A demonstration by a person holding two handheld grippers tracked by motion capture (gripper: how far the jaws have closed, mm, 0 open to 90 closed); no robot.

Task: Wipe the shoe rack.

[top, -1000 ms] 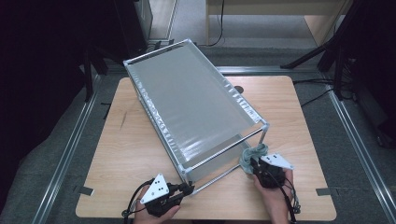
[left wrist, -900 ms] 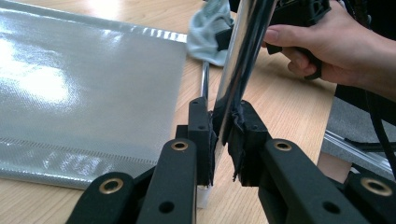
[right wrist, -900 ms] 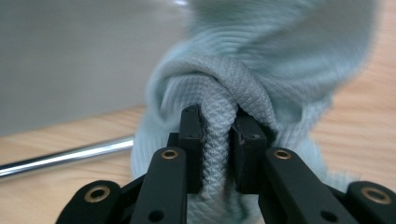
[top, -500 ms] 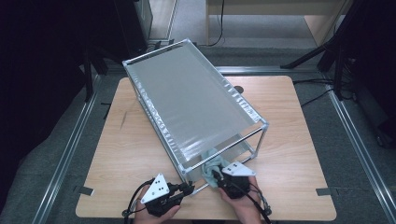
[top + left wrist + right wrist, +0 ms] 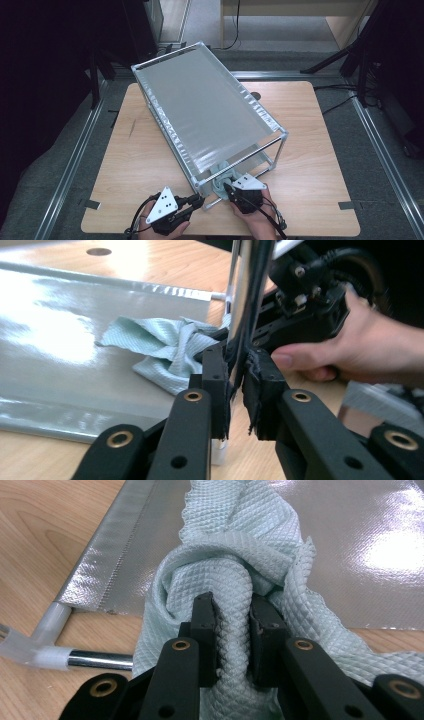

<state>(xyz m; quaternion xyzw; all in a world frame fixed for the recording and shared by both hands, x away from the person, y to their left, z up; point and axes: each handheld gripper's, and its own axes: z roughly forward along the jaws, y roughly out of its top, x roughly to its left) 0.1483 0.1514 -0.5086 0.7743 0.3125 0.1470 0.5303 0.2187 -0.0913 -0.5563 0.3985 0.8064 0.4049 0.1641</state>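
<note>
Right hand-held gripper [image 5: 233, 630] clamped on cloth [image 5: 235, 575]; left hand-held gripper [image 5: 235, 385] clamped on frame post [image 5: 245, 300]

Both tongs, left [image 5: 200, 202] and right [image 5: 226, 186], clamped, low, side by side.

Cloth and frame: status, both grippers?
Left gripper shut on frame post. Right gripper shut on bunched cloth, on the silver bottom panel inside the frame. Nothing in the way.
</note>
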